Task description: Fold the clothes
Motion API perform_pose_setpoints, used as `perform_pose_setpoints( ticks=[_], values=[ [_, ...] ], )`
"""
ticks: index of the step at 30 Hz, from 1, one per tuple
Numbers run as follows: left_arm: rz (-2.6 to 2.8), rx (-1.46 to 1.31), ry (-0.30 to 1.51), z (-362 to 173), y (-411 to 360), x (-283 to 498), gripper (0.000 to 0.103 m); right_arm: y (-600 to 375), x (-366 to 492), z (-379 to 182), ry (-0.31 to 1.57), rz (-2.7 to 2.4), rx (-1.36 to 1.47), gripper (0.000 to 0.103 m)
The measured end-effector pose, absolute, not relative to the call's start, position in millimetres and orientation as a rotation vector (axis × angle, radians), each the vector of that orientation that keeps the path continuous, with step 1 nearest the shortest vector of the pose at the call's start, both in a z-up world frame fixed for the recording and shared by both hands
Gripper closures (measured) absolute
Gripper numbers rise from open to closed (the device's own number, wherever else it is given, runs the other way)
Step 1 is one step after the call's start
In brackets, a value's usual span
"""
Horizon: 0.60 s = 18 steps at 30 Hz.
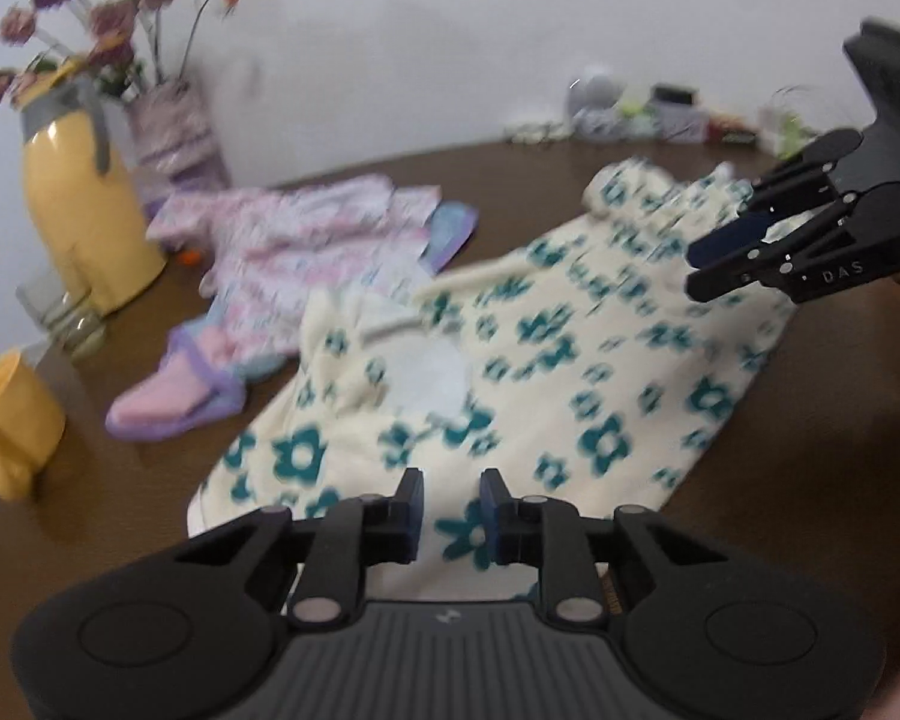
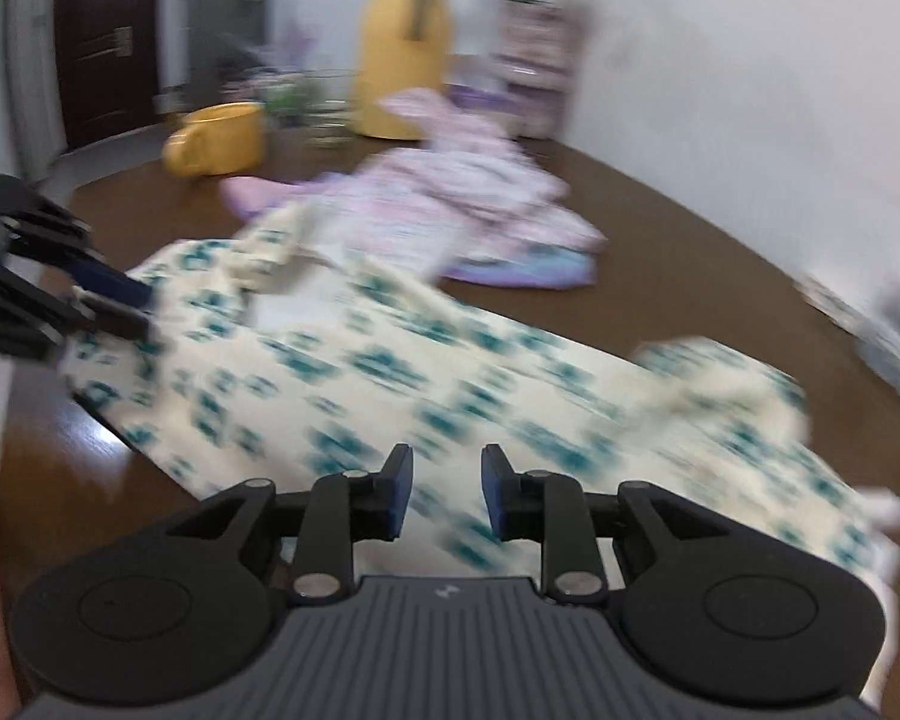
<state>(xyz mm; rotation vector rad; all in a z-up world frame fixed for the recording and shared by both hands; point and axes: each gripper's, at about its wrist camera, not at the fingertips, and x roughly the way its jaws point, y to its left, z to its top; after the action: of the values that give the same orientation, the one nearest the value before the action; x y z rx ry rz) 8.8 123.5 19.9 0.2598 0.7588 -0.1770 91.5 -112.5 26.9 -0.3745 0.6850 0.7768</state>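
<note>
A dark brown table (image 1: 810,480) stands against a white wall, with the cream flowered garment (image 1: 540,360) spread across its middle and a pink garment (image 1: 306,240) beyond it, beside a yellow jug (image 1: 84,210). The left gripper (image 1: 451,516) and the right gripper (image 2: 447,492) hover over the cream cloth, fingers parted, gripping nothing.

Soft cream cloth garment (image 1: 570,360), glossy dark wooden table (image 1: 810,480)
</note>
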Motion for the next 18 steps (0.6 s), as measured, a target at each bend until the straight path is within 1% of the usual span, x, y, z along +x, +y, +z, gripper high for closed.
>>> perform_pose_setpoints(
  ticks=[3,5,6,7,11,16,18],
  values=[
    [-0.129,0.212,0.773,12.2,138.9,6.0,0.082,-92.9,96.7,10.8,0.712,0.802,-0.392,0.078],
    [-0.107,0.170,0.779,9.1,150.2,3.4,0.082,-106.2,105.0,6.1,0.730,0.762,-0.378,0.077],
    [-0.101,0.142,0.780,9.4,156.3,1.9,0.082,-116.3,109.6,5.2,0.736,0.735,-0.365,0.070],
    [-0.091,0.118,0.781,9.4,162.1,0.9,0.083,-126.4,114.2,4.2,0.742,0.707,-0.351,0.068],
    [-0.053,0.047,0.787,6.2,179.2,-3.4,0.083,-179.0,137.3,1.0,0.765,0.539,-0.323,0.069],
    [-0.032,0.046,0.788,6.5,178.9,-4.1,0.083,-251.7,153.6,0.9,0.793,0.372,-0.240,0.071],
    [-0.025,0.052,0.788,6.1,177.2,-3.5,0.083,-269.7,153.3,-3.5,0.785,0.346,-0.205,0.070]
  ],
)
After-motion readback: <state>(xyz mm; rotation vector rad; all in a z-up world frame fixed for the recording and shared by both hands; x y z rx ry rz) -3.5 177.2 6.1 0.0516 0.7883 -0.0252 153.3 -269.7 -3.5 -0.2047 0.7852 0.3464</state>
